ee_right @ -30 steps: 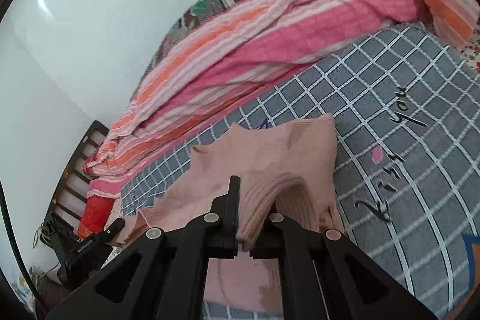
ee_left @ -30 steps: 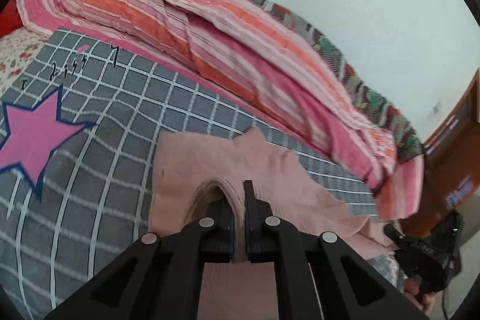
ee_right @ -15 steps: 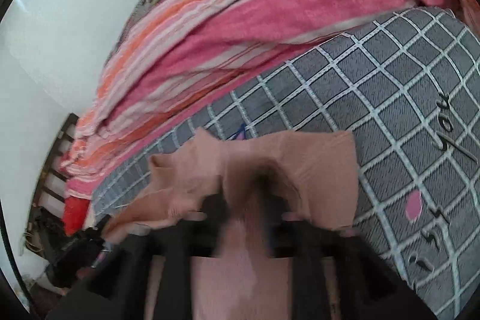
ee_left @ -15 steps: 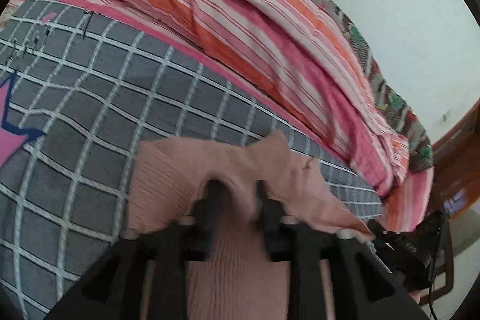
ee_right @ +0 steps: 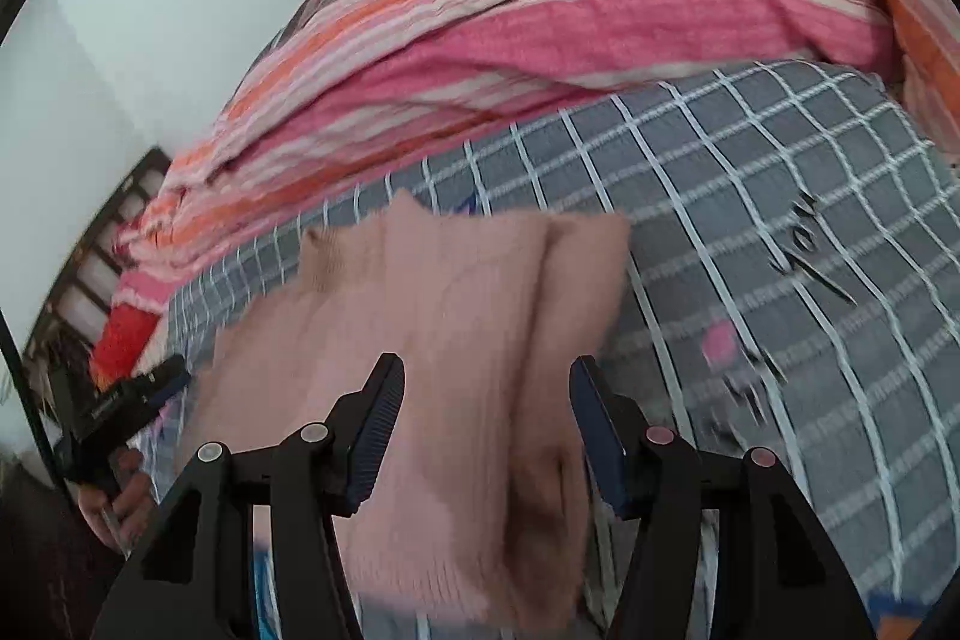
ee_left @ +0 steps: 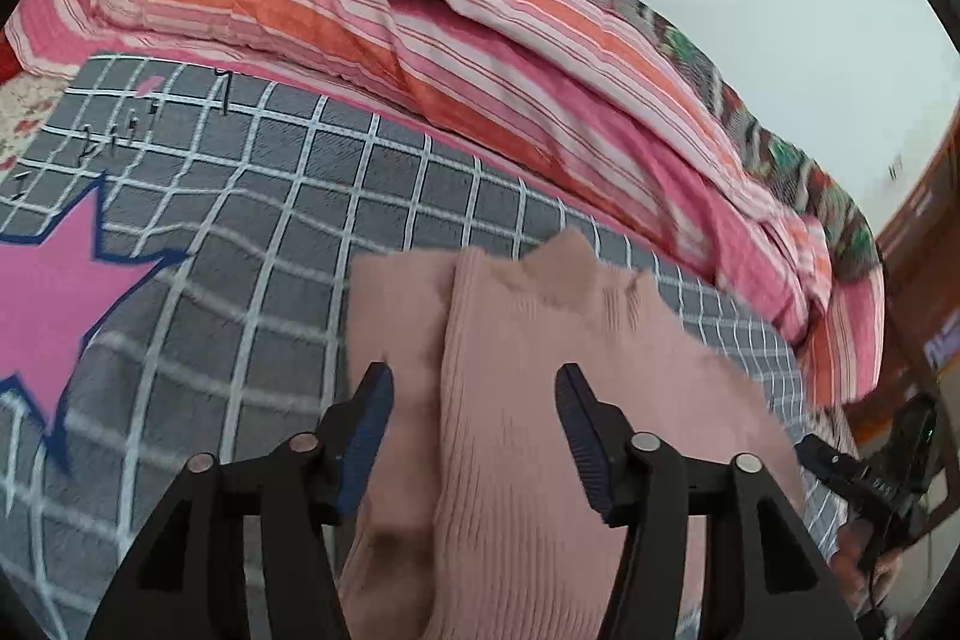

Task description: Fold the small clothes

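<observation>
Both grippers, left gripper and right gripper, have just been opening; each now stands about half open, holding nothing, the pink sweater released and lying at lower centre on the checked blanket. The fold just laid is being let go. The next move probably calls for regripping an edge for a further fold.

Garment lies on the checked blanket, one side folded over its middle; rolled quilt behind it along the wall. Left gripper and right gripper each straddle a folded edge, jaws just opened, pads apart from the cloth
</observation>
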